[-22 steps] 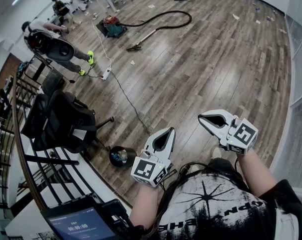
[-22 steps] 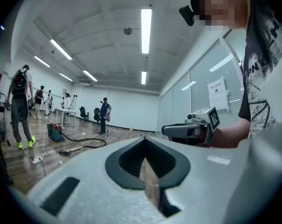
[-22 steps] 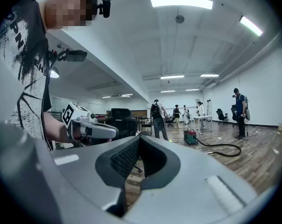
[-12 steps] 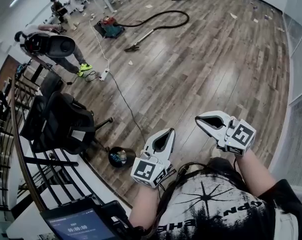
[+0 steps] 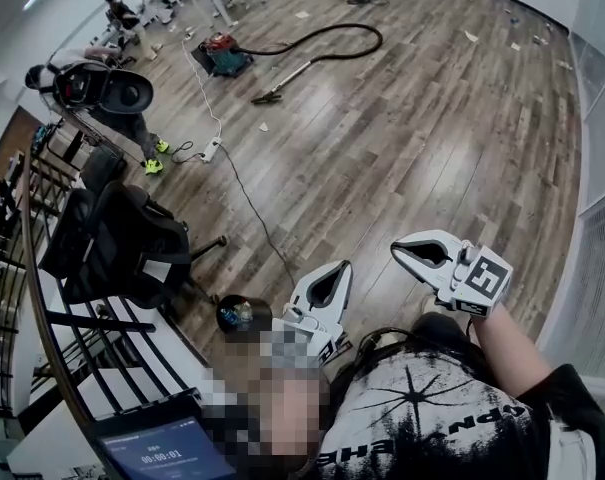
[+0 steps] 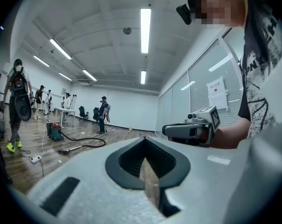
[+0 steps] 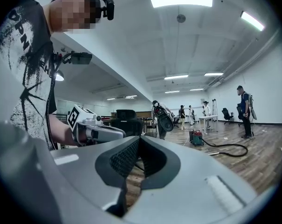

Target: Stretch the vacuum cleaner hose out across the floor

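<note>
2 grippers are being held out in front of the operator's chest, the left gripper (image 5: 332,268) and the right gripper (image 5: 402,252) side by side and apart. The fingers (image 6: 85,176) of each are sitting pressed together with nothing between them. Against the frames of a second ago, both are hanging in nearly the same place, the right sitting slightly lower. The timer on the 1 tablet (image 5: 167,455) at the bottom edge is only now ticking off zero.

Judgement: the task is barely starting, and no approach is being made yet.

Just beyond the hands, 1 dark bin (image 5: 240,315) and 1 black office chair (image 5: 122,243) are standing close together. Farther out, 1 white power strip (image 5: 210,149) is lying on the wooden floor (image 5: 412,138). 1 person with a backpack (image 5: 107,90) is walking beside it, feet now nearer than before.

At the far end, 1 vacuum cleaner (image 5: 222,52) is sitting well apart from the grippers. Its 1 hose (image 5: 332,36) is looping in a curve to 1 wand (image 5: 282,83) on the boards, unchanged. The hose is lying unstretched, so the operator is likely needing to cross the room first.
</note>
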Motion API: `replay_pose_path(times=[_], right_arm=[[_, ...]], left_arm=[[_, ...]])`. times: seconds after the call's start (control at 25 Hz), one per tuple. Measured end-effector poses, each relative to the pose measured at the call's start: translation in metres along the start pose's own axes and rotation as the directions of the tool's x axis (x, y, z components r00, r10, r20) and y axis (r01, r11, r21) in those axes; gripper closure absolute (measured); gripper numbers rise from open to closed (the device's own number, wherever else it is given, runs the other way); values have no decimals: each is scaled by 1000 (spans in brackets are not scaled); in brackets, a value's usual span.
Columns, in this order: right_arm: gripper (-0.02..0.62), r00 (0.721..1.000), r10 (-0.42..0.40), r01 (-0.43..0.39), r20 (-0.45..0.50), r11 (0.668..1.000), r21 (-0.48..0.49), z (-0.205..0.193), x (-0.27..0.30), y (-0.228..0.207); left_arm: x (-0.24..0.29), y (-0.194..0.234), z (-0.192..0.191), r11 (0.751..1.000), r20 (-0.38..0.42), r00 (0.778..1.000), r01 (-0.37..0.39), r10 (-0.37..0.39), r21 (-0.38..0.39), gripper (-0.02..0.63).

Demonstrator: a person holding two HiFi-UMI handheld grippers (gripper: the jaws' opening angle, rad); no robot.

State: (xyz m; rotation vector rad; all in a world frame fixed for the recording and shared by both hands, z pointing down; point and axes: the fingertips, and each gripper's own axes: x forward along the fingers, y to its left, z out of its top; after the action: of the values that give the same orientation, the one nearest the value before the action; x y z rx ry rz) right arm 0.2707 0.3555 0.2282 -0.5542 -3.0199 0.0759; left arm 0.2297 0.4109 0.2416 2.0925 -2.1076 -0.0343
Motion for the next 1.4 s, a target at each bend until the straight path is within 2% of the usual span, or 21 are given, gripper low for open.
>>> replay_pose_path(times=[0.12, 0.24, 0.44, 0.96, 1.16, 1.4], right_arm=[[589, 1000, 1, -1, 2, 1000, -13, -3, 2, -2], [589, 1000, -5, 5, -9, 1000, 14, -10, 3, -8], [589, 1000, -8, 8, -6, 999, 34, -11, 12, -37], [589, 997, 80, -80, -11, 996, 34, 6, 53, -202], [589, 991, 130, -130, -29, 991, 4, 16, 64, -246], [589, 983, 182, -183, -37, 983, -21, 8, 75, -311]], left_arm=[[0, 4, -5, 1000, 2, 1000, -3, 3, -10, 606], [4, 8, -10, 1000, 0, 1000, -5, 5, -12, 606], [25, 26, -7, 999, -8, 1000, -13, 12, -33, 606], [162, 113, 29, 997, -40, 997, -68, 67, -23, 606], [199, 141, 42, 993, -36, 994, -109, 107, -37, 606], [254, 176, 43, 987, -32, 987, -157, 155, -42, 606]])
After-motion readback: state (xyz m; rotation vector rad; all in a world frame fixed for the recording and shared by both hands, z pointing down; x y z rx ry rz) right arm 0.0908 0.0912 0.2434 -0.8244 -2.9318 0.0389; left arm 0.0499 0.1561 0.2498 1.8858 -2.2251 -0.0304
